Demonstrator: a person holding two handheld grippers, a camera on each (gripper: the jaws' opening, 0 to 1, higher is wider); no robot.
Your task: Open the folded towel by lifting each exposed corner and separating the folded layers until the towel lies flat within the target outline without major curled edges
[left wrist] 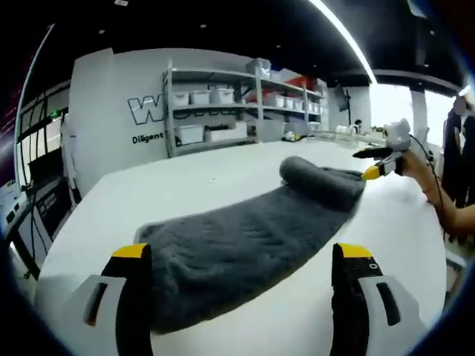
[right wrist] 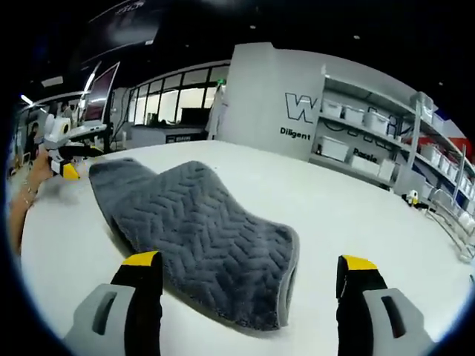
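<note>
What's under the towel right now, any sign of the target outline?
Only the white table shows around the grey towel. No outline is visible on the bare surface; whatever lies beneath the towel is covered.

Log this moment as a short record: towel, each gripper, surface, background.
towel: grey towel, stretched long across the table, far end bunched up, near end with layers folded over
left gripper: open, jaws either side of the towel's near edge, not gripping
right gripper: open, jaws astride the towel's folded end
surface: white table
background: shelves with white bins
</note>
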